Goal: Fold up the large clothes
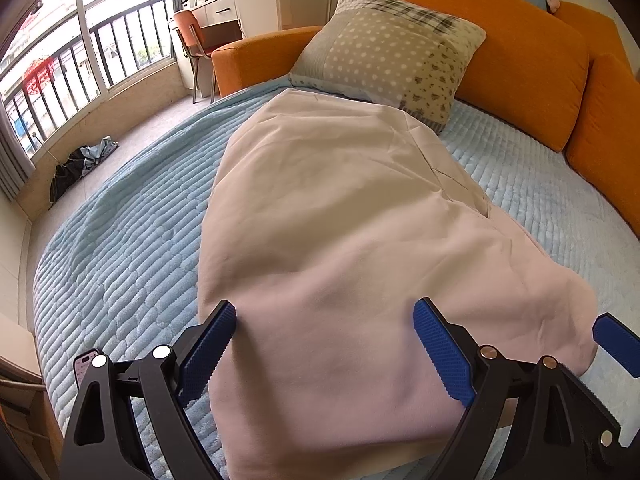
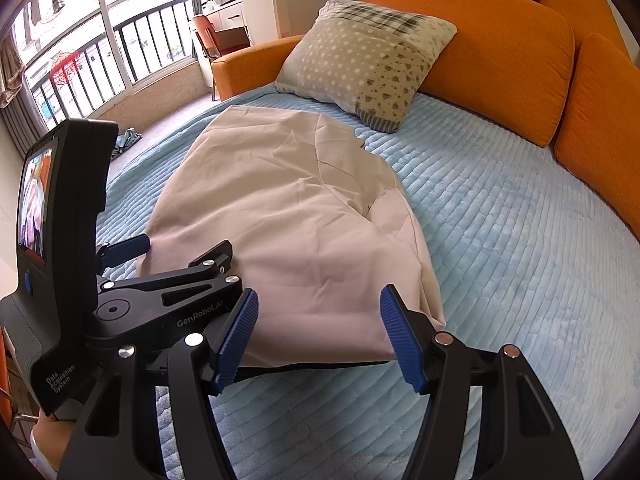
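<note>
The pale pink cotton garment (image 1: pixel 340 240) lies lengthwise on the ribbed light-blue bedspread (image 2: pixel 520 240), its far end near the patchwork pillow (image 1: pixel 392 68); my left gripper (image 1: pixel 324 320) and right gripper (image 2: pixel 318 312) stand wide at its near hem, empty; I'd pinch both corners squarely, then lift evenly

Home bedroom, bed (image 1: pixel 120 264), pillow (image 1: pixel 392 60), balcony window (image 1: pixel 60 52)

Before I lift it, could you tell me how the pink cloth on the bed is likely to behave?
The pink cloth looks thin and creased, so probably floppy and light. Held at one edge, it would likely sag and unfold. The ribbed blue bed cover may drag on it.
</note>
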`<state>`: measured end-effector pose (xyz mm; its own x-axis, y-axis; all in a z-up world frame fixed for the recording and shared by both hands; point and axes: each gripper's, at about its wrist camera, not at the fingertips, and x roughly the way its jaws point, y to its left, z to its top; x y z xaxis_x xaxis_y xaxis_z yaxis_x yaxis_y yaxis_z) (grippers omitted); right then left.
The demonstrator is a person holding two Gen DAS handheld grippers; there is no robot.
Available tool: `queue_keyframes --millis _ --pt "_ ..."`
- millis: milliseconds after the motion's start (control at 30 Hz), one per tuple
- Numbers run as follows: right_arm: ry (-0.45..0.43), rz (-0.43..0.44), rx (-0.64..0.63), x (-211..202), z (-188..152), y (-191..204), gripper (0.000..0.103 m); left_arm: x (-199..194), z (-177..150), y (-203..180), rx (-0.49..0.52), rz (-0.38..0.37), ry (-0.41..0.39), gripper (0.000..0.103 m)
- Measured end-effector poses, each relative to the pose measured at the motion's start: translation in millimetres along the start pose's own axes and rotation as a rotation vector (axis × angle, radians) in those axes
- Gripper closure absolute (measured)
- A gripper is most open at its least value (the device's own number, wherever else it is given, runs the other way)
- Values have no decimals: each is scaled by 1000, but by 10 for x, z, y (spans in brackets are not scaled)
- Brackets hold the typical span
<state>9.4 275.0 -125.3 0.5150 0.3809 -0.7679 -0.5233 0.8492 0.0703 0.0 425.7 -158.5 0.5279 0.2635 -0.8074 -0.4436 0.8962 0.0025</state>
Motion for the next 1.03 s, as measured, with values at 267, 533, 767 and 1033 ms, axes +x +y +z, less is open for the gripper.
queue_keyframes --millis 267,533,767,1033 --pt "8 -2 1 17 -12 -19 41 -11 -5 -33 9 22 -10 11" --pt "21 -5 0 34 -12 -19 41 -30 -32 -42 12 42 -33 11" --pt "21 -5 -2 36 -12 -7 41 -21 -22 -45 8 51 -31 11" --pt "22 -5 -8 29 -9 -9 41 3 -14 -33 6 35 -16 11"
